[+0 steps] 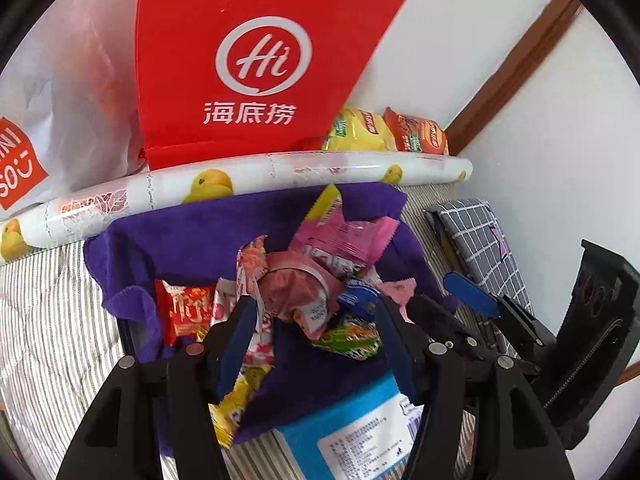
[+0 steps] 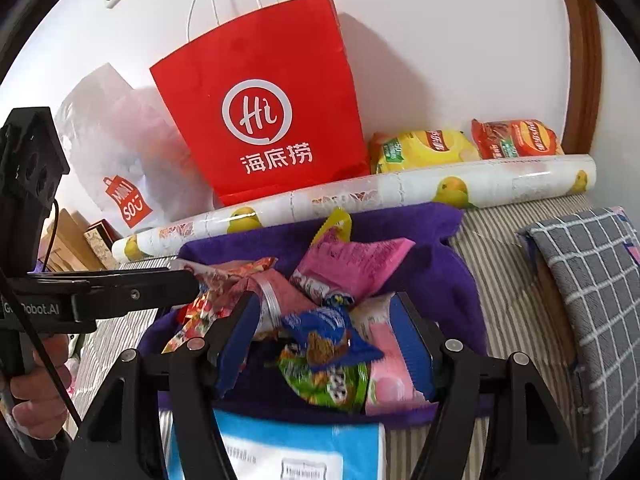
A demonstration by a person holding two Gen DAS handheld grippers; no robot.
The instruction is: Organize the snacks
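Two handheld grippers hang over a heap of wrapped snacks, seen from a camera on each.

The left gripper point(image 1: 316, 336) has its blue-padded fingers point(image 1: 236, 344) standing well apart, with nothing pressed between them. Under the gap lie a pink round-lidded snack cup point(image 1: 296, 292) and a green wrapper point(image 1: 352, 340). The pads do not appear to press on either.

The right gripper point(image 2: 328, 344) also holds its fingers point(image 2: 236, 344) apart at a middling width. A blue wrapper point(image 2: 328, 332), a green one point(image 2: 324, 380) and a pale pink packet point(image 2: 384, 364) sit in the gap. Whether the pads squeeze any of them cannot be told.

The snacks lie piled on a purple cloth point(image 1: 180, 236) that lines a shallow container, on a striped bedcover point(image 1: 44, 320). Among them are a large pink packet point(image 2: 352, 264), a red packet point(image 1: 186, 308) at the left and a yellow one point(image 1: 236, 400) near the left gripper. A blue package with a white label point(image 2: 296, 448) lies at the near edge, half off the cloth.

On the far side of the cloth lies a roll of fruit-printed paper point(image 1: 256, 176). Beyond it, against the wall, stand a red paper bag point(image 2: 264, 116), a white plastic bag point(image 2: 116, 152), and two crisp bags, yellow point(image 2: 420, 148) and red-orange point(image 2: 516, 140). A folded checked cloth point(image 2: 592, 280) lies to the right. A hand point(image 2: 36, 392) grips the left tool's handle.

Judging by this, most small snacks are already gathered on the cloth. The crisp bags and the blue package appear still unsorted.
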